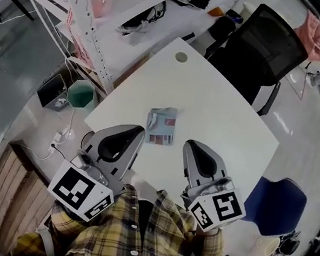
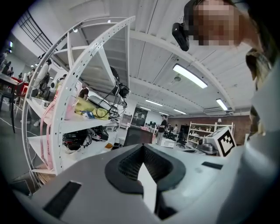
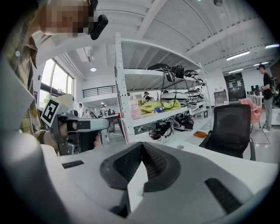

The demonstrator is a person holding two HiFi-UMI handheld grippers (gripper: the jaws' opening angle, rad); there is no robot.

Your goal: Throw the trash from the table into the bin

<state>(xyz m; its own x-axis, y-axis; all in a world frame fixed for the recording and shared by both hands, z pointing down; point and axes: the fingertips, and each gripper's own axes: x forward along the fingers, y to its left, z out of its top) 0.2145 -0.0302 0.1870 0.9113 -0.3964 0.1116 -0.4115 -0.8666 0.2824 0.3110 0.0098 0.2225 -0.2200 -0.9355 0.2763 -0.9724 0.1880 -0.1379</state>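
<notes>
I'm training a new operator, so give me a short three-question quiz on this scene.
1. True or false: the crumpled grey-and-red wrapper lies on the white table.
2. The teal plastic bin stands: A on the table; B on the floor beside the table; C between a gripper's jaws.
3. Fill in: the left hand-held gripper and right hand-held gripper both have jaws ____.
Key: 1 true; 2 B; 3 shut.
</notes>
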